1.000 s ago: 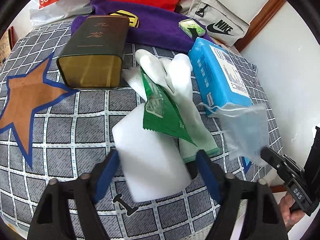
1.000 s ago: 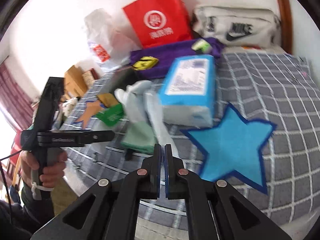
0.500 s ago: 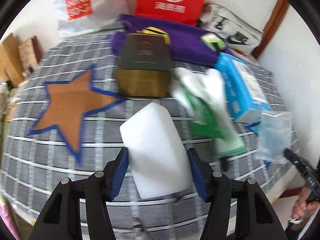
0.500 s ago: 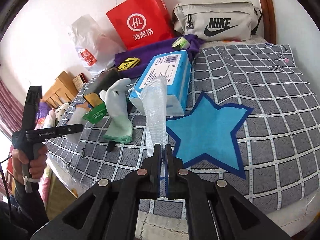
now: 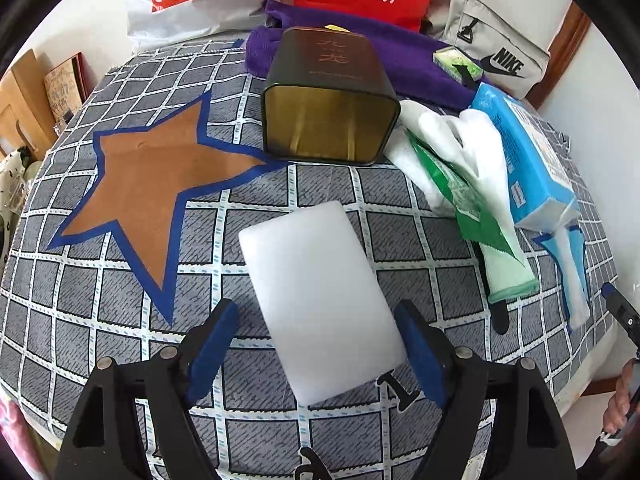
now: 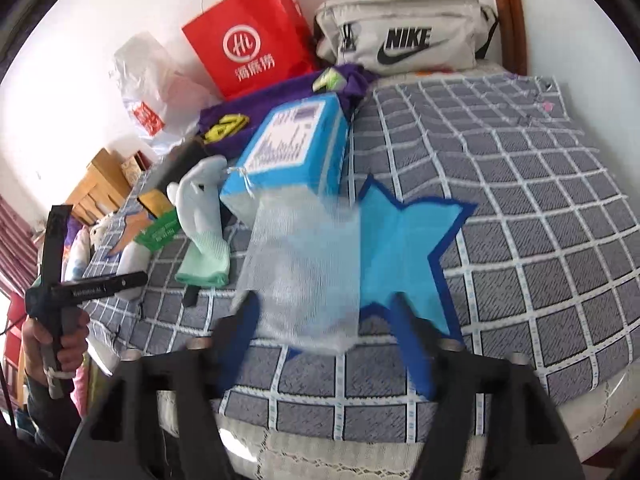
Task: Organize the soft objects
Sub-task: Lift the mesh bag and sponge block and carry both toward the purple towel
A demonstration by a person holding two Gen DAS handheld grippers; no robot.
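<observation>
A white foam block (image 5: 320, 300) lies flat on the checked bedspread (image 5: 340, 188), beside the brown star (image 5: 148, 184). My left gripper (image 5: 316, 344) straddles the block's near end. Its jaws are opening; the left pad stands clear of the block and the right pad sits close beside it. A white mesh bag (image 6: 304, 264) lies on the bed across the edge of the blue star (image 6: 404, 240). My right gripper (image 6: 324, 320) is over the bag's near end. Its jaws are opening, with the bag loose between them and blurred. The mesh bag (image 5: 572, 280) also shows at the right of the left wrist view.
A white glove with a green cuff (image 5: 480, 168) and a green packet (image 5: 452, 188) lie between a dark tin (image 5: 332, 100) and a blue tissue pack (image 6: 292, 148). A purple towel (image 5: 408, 60), a red bag (image 6: 248, 44) and a grey Nike bag (image 6: 404, 32) line the wall. The bed edge is near.
The right jaws have gone from shut on the hanging mesh bag to wide, and the bag now lies on the bed. The left gripper carried the foam block left, off the glove, and spread its jaws.
</observation>
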